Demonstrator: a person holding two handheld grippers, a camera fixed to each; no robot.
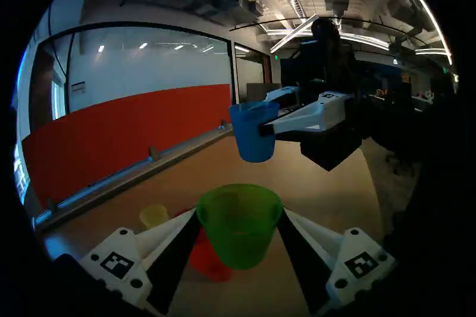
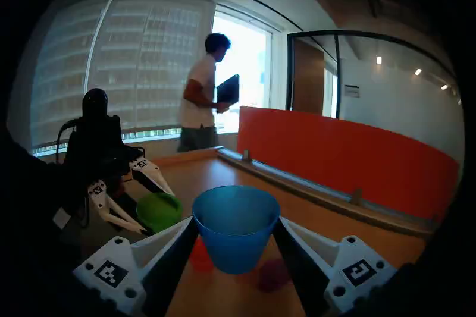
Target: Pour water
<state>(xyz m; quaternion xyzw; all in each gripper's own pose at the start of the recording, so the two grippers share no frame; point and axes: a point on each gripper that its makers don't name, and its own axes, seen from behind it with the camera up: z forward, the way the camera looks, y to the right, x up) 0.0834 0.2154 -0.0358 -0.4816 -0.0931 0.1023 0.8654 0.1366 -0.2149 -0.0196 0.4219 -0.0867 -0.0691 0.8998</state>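
Left gripper (image 1: 238,215) clamps the green cup (image 1: 239,239), both fingers pressing its sides, the cup upright over the wooden table (image 1: 333,192); right gripper (image 2: 236,222) grips the blue cup (image 2: 235,245) the same way, and in the left gripper view that blue cup hangs higher than the green cup and beyond it, not touching. Behind the green cup, to its left, a red cup (image 1: 208,260) and a yellow cup (image 1: 154,215) stand on the table; water in either held cup I cannot make out.
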